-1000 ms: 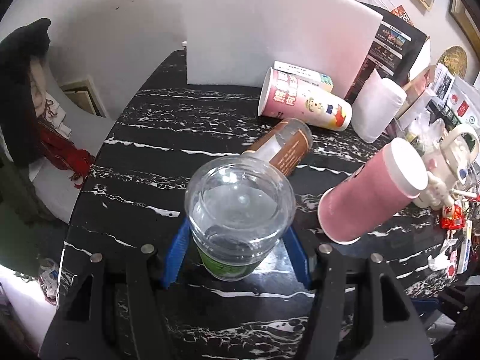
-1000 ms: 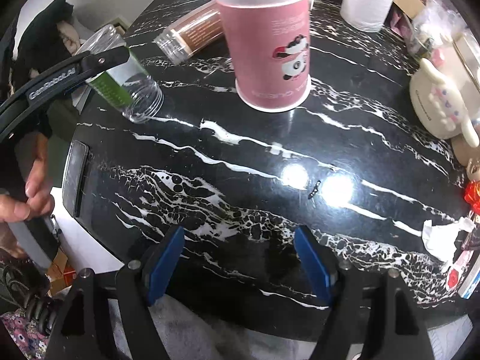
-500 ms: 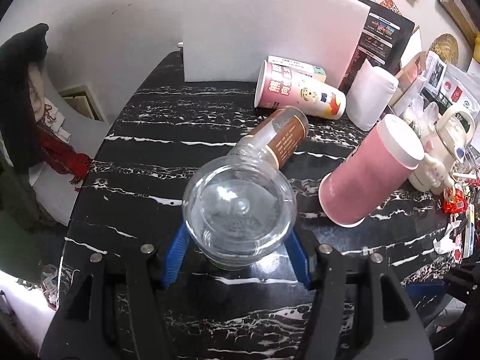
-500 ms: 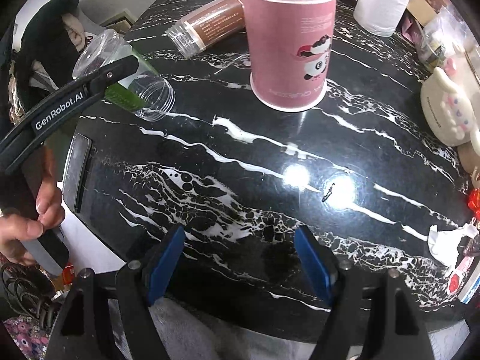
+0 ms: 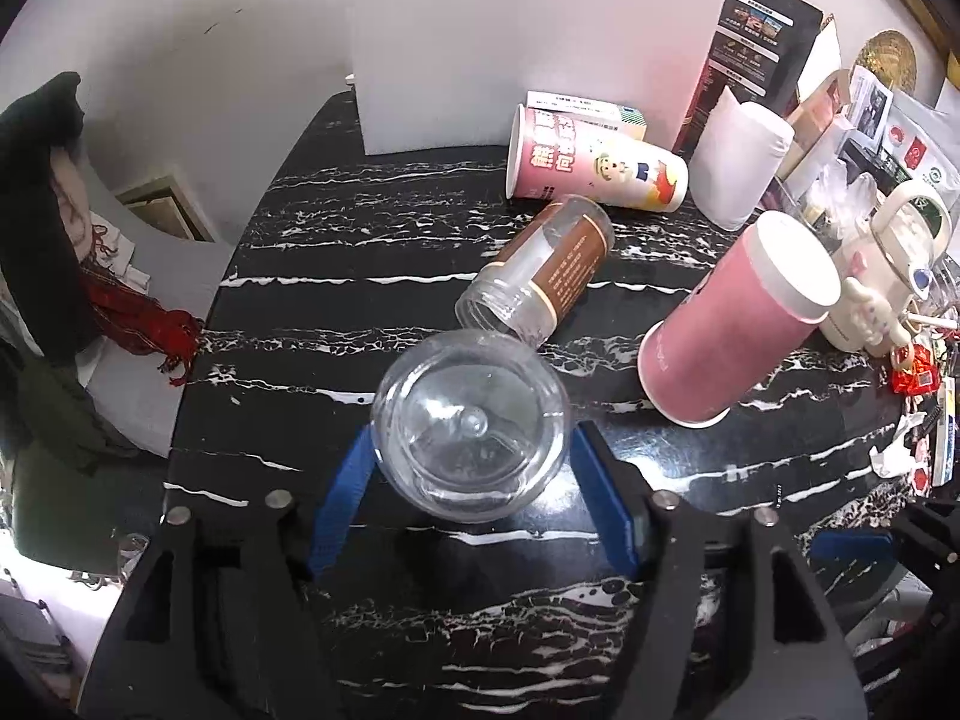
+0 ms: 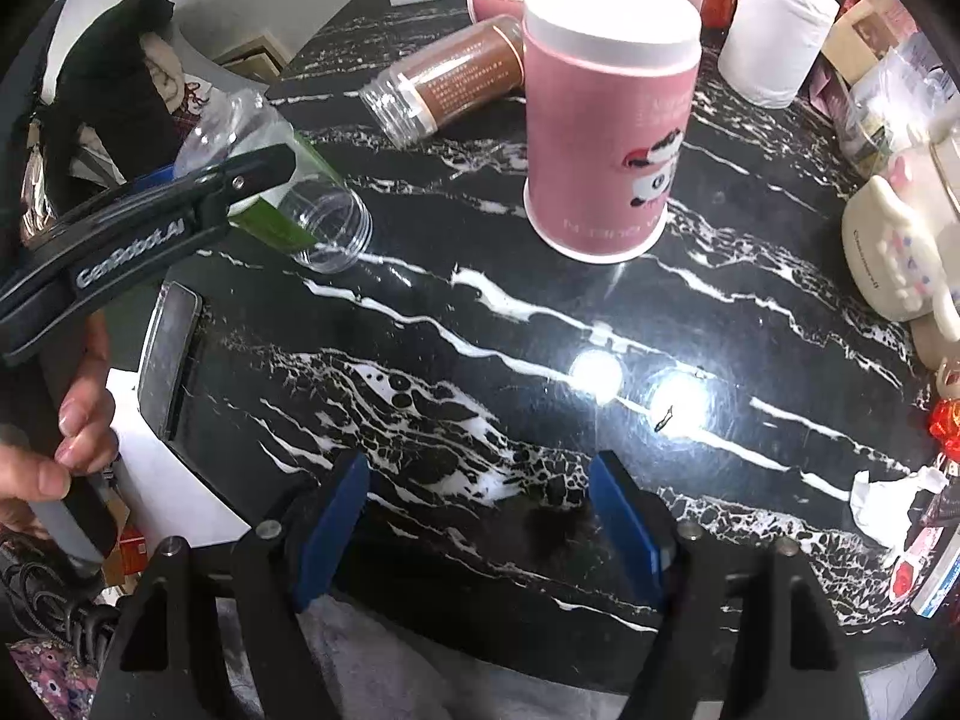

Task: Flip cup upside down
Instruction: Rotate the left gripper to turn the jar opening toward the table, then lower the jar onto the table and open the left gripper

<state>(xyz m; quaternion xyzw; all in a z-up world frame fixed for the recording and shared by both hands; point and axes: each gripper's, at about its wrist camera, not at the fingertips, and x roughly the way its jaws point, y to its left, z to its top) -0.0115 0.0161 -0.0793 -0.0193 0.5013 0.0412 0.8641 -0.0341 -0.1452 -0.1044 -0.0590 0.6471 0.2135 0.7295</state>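
Observation:
My left gripper [image 5: 471, 501] is shut on a clear plastic cup with a green label [image 5: 471, 432]; its closed base faces the camera. In the right wrist view the cup [image 6: 282, 204] is tilted, its open mouth pointing down toward the black marble table [image 6: 480, 360], the rim just above or touching the surface. The left gripper's arm [image 6: 144, 240] shows there at the left. My right gripper [image 6: 480, 516] is open and empty, low over the near table edge.
A pink paper cup [image 5: 732, 330] stands upside down to the right. A clear jar with a brown label [image 5: 540, 270] and a printed pink cup [image 5: 594, 162] lie on their sides. A paper roll [image 5: 738, 156], a white board [image 5: 528, 42] and clutter stand behind. A phone [image 6: 168, 354] lies at the left edge.
The left gripper has turned the clear cup further over, so its base now faces the camera and its mouth has dropped closer to the table. The right gripper has stayed open.

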